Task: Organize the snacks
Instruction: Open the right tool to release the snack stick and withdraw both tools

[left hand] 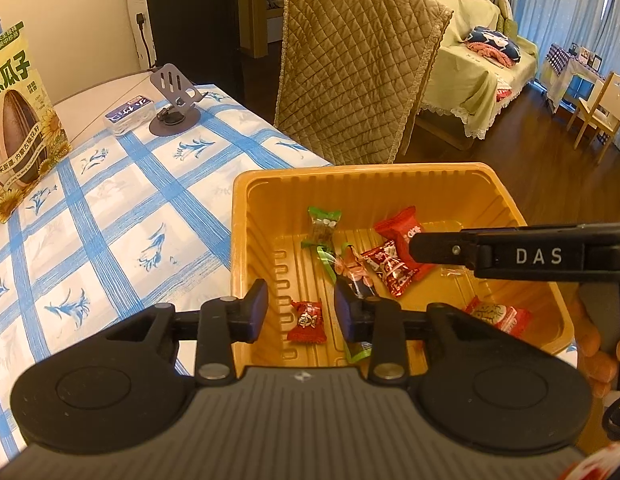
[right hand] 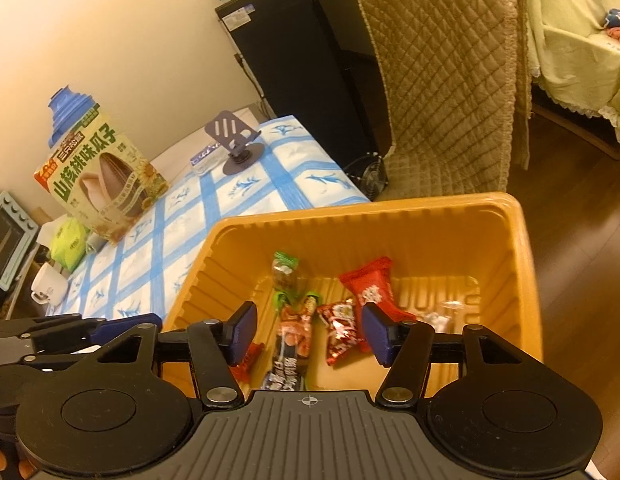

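While both grippers hang over the tray (left hand: 246,216), neither holds anything. Left gripper (left hand: 301,312): fingers (left hand: 257,308) spread a little, nothing between the pads; a small red candy (left hand: 307,322) lies on the tray floor beneath the gap. Right gripper (right hand: 308,334): fingers (right hand: 242,334) spread wider, also pinching nothing, above a long dark bar (right hand: 292,354) and a red-silver wrapper (right hand: 342,330).

Snacks sit loose inside the tray: green sweet (left hand: 324,224) at 12 o'clock, big red pack (left hand: 398,228) at 1 o'clock, another red pack (left hand: 496,314) at 4 o'clock. Tray stands on the checked cloth (left hand: 110,216) at the table's near corner, its far side apparently past the edge.

Judgement: both drops look done. To do this step well, lift straight up clear of the rim before swinging out; avoid nudging the wall, since the tray may tip off the edge. Seed box (right hand: 102,176) at 10 o'clock looks a likely next item.
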The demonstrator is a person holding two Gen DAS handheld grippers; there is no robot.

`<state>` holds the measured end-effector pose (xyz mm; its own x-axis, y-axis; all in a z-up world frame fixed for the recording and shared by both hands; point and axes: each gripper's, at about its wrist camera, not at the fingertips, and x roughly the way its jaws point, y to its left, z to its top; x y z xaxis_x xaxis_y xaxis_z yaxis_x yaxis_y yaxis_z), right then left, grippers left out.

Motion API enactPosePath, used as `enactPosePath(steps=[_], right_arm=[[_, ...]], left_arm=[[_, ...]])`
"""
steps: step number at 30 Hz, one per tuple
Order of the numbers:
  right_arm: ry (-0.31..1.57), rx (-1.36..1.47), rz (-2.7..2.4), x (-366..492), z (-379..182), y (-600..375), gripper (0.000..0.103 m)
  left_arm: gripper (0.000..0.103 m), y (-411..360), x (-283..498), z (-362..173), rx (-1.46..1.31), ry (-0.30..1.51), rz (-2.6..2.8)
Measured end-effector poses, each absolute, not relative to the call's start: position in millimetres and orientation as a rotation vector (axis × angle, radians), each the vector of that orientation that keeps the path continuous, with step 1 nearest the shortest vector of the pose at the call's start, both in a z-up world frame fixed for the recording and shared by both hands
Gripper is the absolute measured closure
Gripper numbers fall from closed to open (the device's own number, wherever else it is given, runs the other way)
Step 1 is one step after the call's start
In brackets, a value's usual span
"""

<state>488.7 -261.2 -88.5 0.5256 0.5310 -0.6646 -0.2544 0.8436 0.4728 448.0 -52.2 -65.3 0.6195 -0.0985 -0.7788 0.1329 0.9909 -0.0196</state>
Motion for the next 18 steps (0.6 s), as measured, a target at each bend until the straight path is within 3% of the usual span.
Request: enactPosePath(steps=[8, 18], right_arm=[[0.892, 0.322, 0.471, 471.7, -81.9, -274.6, 0.040], [0.827, 0.244, 0.489, 426.2, -57.9, -286.6, 0.021]], left_arm=[[0.068, -57.4, 430.7, -54.3, 0.029, 0.873, -0.134], [0.042, -48.4, 376.6, -29.5, -0.017, 0.834, -0.110]])
